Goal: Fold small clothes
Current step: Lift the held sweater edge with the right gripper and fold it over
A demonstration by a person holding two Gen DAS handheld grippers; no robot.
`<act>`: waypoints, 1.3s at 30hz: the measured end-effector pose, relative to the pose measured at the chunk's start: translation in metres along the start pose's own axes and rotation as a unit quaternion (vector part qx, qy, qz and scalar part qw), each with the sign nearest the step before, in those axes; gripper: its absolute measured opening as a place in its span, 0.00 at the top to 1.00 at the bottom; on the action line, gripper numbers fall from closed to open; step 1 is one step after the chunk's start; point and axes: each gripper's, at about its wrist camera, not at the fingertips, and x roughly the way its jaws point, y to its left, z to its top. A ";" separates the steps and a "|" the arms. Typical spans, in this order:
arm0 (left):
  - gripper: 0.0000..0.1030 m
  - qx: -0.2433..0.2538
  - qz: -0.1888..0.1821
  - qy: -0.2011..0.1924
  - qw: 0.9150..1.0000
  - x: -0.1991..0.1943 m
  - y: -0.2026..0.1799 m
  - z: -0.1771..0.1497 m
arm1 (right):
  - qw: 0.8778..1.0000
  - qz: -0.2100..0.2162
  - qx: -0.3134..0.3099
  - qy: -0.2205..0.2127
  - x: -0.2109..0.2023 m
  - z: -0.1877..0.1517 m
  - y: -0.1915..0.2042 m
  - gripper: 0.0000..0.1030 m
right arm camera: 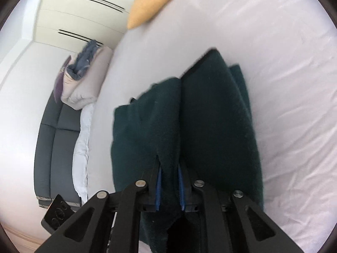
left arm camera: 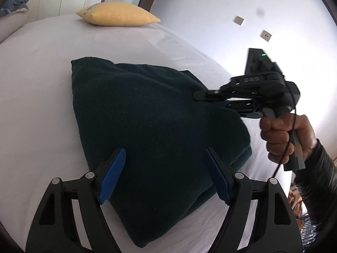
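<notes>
Left wrist: yellow pillow (left arm camera: 118, 14) behind green cloth (left arm camera: 147, 126).

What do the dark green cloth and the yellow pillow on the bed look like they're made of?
Dark green cloth: looks like fleece or terry, matte, with a fuzzy nap and thick soft folds. Yellow pillow: seems a woven fabric cover, matte and finely textured; the exact fibre is unclear.

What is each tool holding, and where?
The right tool pinches a fold at the edge of the dark green cloth. The left tool is open over the cloth, holding nothing.
</notes>
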 end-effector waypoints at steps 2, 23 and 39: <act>0.27 0.001 -0.003 -0.002 1.000 0.000 0.001 0.000 | 1.000 0.004 -0.016 -0.014 -0.010 -0.005 0.004 0.86; 0.27 0.010 -0.008 0.005 1.000 0.017 0.003 0.002 | 0.996 0.070 0.005 -0.053 -0.048 0.001 -0.022 0.82; 0.27 -0.002 -0.043 -0.006 0.999 0.017 0.019 -0.004 | 0.995 0.056 0.044 0.067 0.037 0.010 -0.014 0.83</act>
